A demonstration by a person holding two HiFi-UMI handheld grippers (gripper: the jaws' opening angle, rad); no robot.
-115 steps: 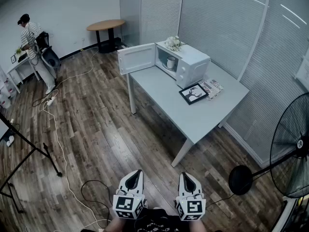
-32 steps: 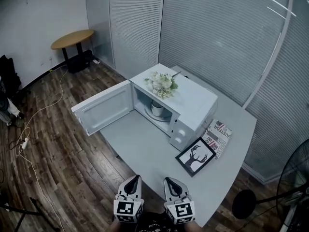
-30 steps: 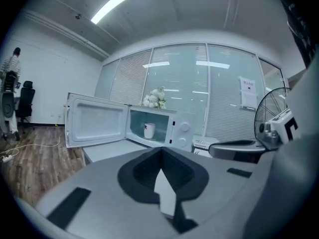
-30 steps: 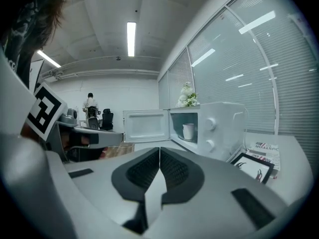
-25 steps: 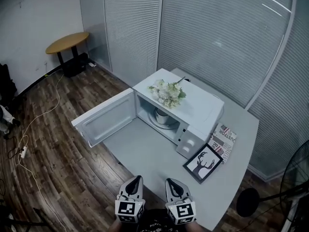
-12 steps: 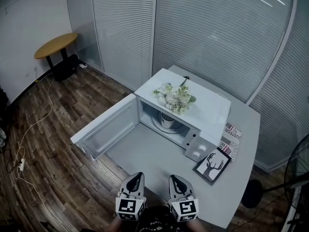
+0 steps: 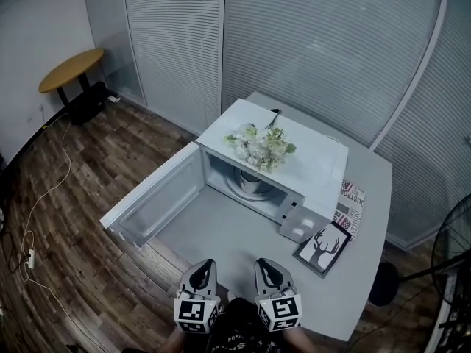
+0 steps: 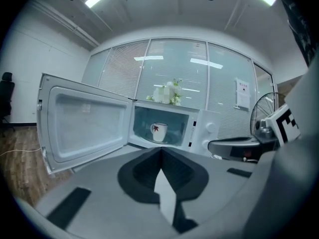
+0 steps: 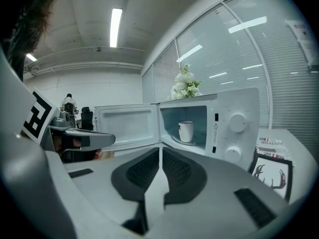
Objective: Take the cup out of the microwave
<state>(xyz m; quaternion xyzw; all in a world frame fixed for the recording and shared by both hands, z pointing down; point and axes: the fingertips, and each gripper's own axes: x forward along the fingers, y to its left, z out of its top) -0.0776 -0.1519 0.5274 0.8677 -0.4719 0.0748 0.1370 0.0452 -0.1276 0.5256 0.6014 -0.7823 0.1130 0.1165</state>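
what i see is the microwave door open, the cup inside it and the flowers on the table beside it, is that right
Not quite. The flowers lie on top of the microwave, not on the table beside it, as the head view shows. The rest holds: the door is open and the cup is inside.

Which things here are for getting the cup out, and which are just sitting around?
For the job: cup inside the open microwave; left gripper and right gripper, both shut and empty.

Just sitting about: flowers on top of the microwave, framed deer picture, magazine, standing fan, round table.
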